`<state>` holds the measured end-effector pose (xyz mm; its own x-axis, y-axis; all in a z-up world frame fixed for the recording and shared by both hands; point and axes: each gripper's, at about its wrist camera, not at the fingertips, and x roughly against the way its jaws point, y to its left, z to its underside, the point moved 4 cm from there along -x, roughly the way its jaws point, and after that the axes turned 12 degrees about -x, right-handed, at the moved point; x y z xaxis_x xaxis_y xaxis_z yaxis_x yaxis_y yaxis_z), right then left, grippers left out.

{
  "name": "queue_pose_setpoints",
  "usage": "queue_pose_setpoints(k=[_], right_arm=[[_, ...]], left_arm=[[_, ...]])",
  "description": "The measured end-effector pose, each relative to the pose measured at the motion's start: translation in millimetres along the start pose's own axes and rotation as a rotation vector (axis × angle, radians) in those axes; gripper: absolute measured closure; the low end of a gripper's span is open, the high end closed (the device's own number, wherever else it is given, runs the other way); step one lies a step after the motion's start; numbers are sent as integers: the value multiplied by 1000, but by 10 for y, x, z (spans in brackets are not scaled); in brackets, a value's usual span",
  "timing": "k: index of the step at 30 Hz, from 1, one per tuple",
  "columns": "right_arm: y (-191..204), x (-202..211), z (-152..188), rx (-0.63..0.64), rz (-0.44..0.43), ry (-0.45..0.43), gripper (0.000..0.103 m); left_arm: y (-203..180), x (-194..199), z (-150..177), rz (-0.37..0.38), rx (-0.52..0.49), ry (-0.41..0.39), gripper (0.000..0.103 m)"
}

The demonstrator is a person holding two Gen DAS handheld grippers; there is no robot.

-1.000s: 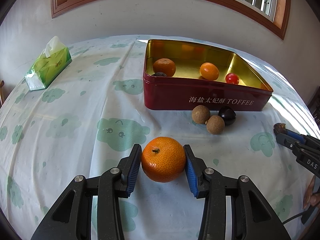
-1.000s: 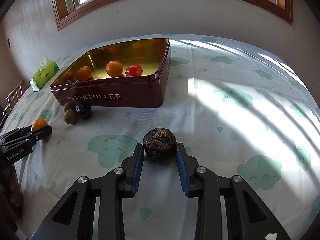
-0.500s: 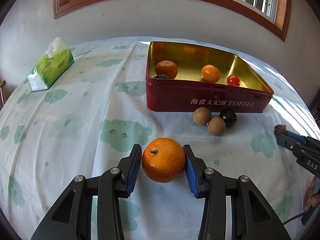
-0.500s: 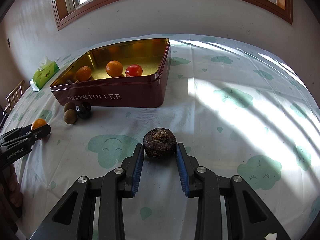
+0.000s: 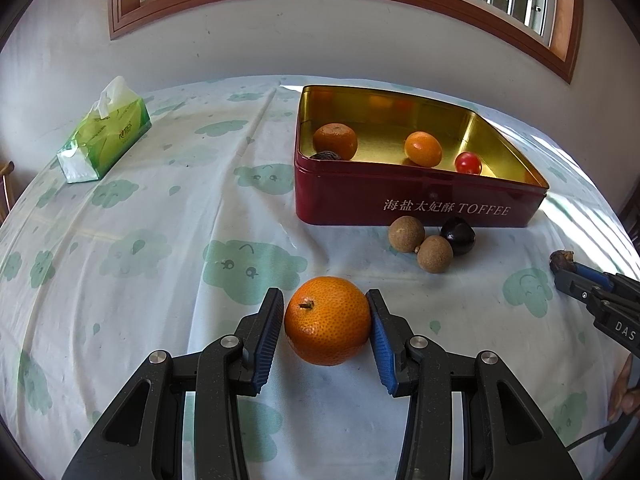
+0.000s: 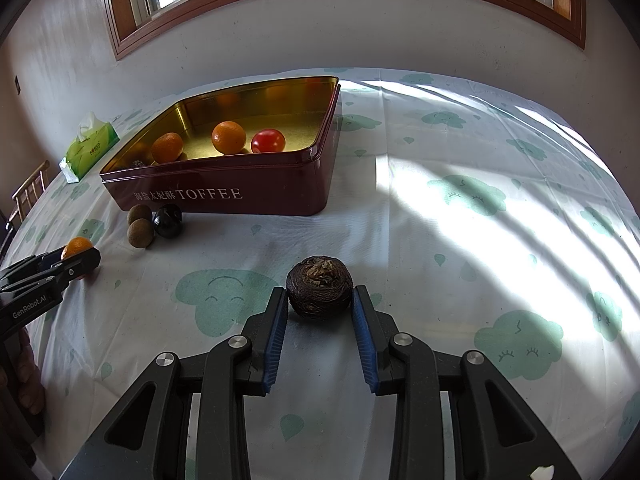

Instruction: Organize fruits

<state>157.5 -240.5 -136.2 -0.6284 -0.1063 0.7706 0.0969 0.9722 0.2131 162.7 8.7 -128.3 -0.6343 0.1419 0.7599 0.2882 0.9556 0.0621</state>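
My left gripper [image 5: 326,326] is shut on an orange mandarin [image 5: 328,320] and holds it just above the tablecloth. My right gripper [image 6: 320,306] is shut on a dark brown water chestnut [image 6: 319,288]. A red toffee tin [image 5: 416,204] with a gold inside holds two oranges [image 5: 335,141], a red cherry tomato [image 5: 468,163] and a dark fruit. In the right wrist view the tin [image 6: 240,196] lies ahead to the left. Two brown longans [image 5: 406,234] and a dark chestnut [image 5: 458,235] lie on the cloth in front of the tin.
A green tissue pack [image 5: 106,136] lies at the far left of the round table. The white cloth with green cloud prints [image 6: 460,216] covers the table. A wall with a wooden-framed window stands behind. A wooden chair [image 6: 28,196] shows at the left edge.
My left gripper has lifted the mandarin slightly and drawn a little closer to the tin. My right gripper with the water chestnut has stayed still.
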Motion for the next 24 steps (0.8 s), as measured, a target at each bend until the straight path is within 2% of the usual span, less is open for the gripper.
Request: queue_pose_setpoints(k=[14,24], right_arm=[[7,3,2,4,3,-3,73],[5,60,43,-24,-34,-4,73]], left_arm=[[1,5,1,-1,0,-1,58],[7,50,-23,-21,-1,-18,61]])
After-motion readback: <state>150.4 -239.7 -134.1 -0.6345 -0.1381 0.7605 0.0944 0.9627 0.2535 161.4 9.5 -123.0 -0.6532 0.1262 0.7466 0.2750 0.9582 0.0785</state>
